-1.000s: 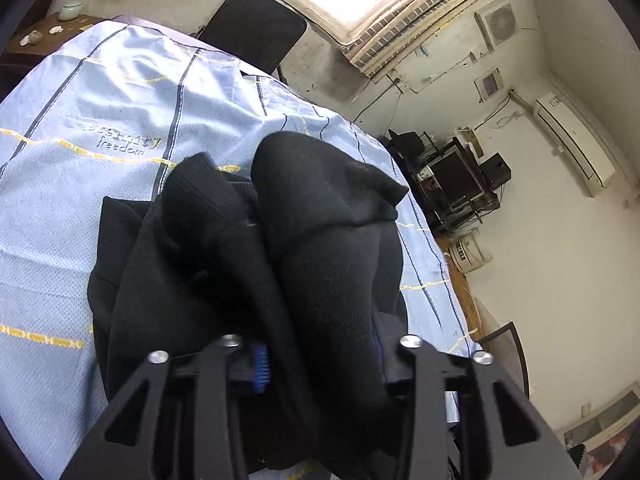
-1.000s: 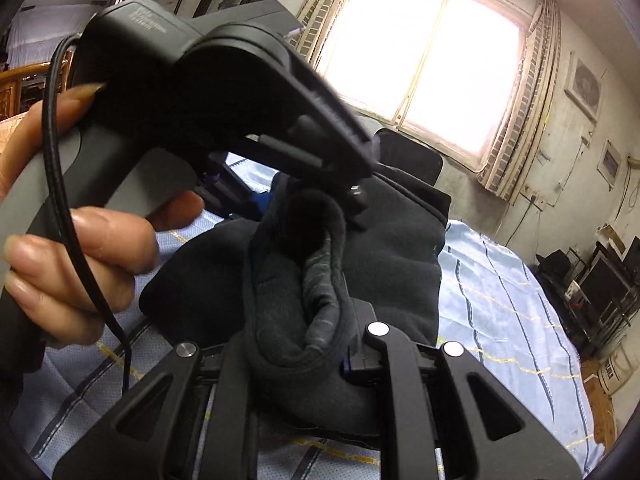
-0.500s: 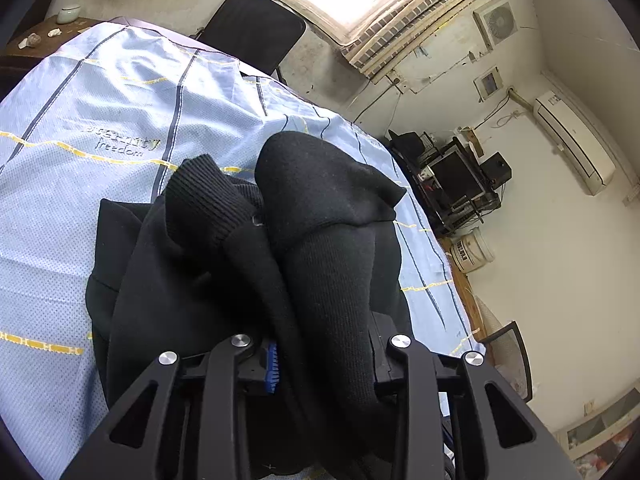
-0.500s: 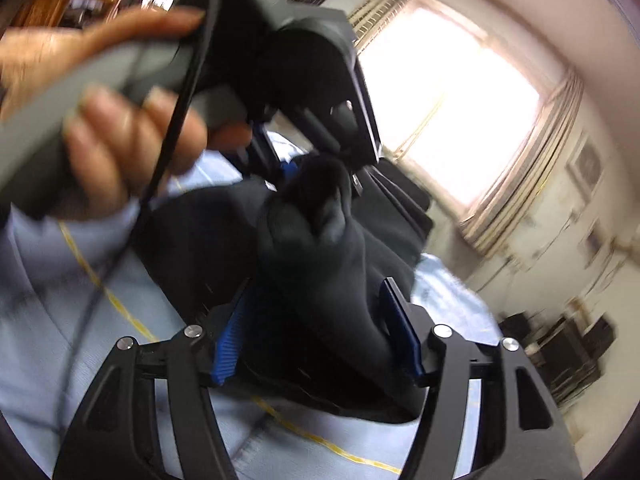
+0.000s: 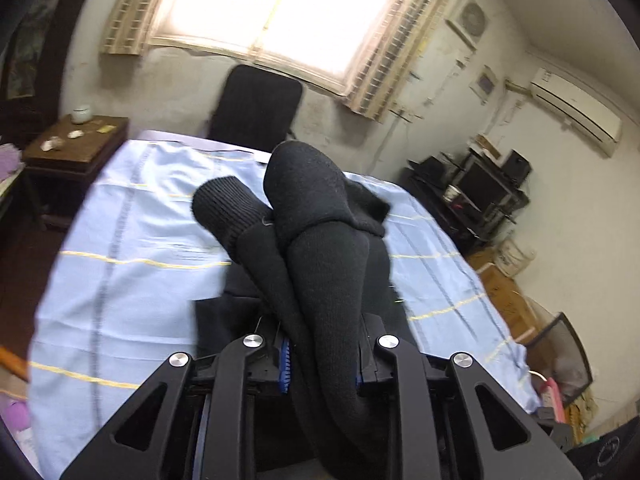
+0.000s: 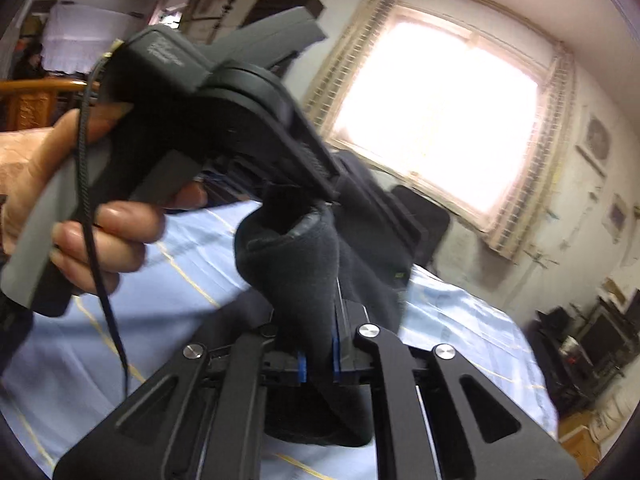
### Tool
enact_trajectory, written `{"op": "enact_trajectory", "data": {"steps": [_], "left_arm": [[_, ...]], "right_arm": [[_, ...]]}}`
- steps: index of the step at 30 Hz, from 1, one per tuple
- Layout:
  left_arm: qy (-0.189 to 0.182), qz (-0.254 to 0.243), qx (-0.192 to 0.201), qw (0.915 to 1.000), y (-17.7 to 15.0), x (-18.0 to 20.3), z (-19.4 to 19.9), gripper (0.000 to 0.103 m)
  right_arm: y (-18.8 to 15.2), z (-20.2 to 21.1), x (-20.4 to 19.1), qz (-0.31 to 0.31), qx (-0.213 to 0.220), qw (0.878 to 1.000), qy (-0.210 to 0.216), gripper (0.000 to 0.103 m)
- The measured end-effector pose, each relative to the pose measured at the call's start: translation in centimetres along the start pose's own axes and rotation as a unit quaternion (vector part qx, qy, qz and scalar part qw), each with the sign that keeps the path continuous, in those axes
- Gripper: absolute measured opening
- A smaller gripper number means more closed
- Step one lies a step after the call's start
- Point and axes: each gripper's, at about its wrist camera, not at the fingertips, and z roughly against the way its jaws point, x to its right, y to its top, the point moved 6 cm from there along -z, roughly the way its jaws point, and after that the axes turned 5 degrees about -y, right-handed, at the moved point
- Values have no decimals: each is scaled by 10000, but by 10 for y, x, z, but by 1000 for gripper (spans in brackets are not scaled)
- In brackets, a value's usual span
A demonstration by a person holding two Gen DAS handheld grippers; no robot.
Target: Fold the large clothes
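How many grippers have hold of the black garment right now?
2. The left gripper pinches bunched folds above the blue sheet, its jaws closing; the right gripper clamps another fold of the black garment beside it, jaws closing too.

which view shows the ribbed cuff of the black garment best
The left wrist view: the ribbed cuff stands clear against the blue sheet. The right wrist view shows only bunched dark fabric, no ribbing.

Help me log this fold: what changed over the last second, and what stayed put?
Both grippers lifted the black garment off the blue sheet; the window now fills more of both views. The right gripper opened, then re-clamped narrower on the fabric, jaws closing. The left gripper kept its hold, jaws closing tighter. Sheet, chair and side table stayed put.
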Motion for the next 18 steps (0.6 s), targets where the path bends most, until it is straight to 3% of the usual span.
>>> {"op": "enact_trajectory", "data": {"steps": [2,6,8,11,17,18], "left_arm": [[204,223,-115,9995,-9,-29,-5,22],[445,863,-663,9931,-42,-89,-40,22],[463,1020,-811,9904,-58,-106,-54,24],[602,884,-844,9907,-60,-112,-53,26],[1080,660,-875,9881,-62,-115,-56,52],[1194,686,-851,9868,-62,-118,-55,63]], "right_arm": [[1,-15,-13,-102,-155,9994,303,8],[-25,-69,-40,-539,-1070,9866,1103,7],[-36,-83,-53,-436,-1294,9833,1201,7],[-45,-91,-69,-6,-1291,9857,1086,8],[-50,-94,-81,190,-1247,9869,1008,12],[-51,-93,-81,253,-1228,9871,999,13]]}}
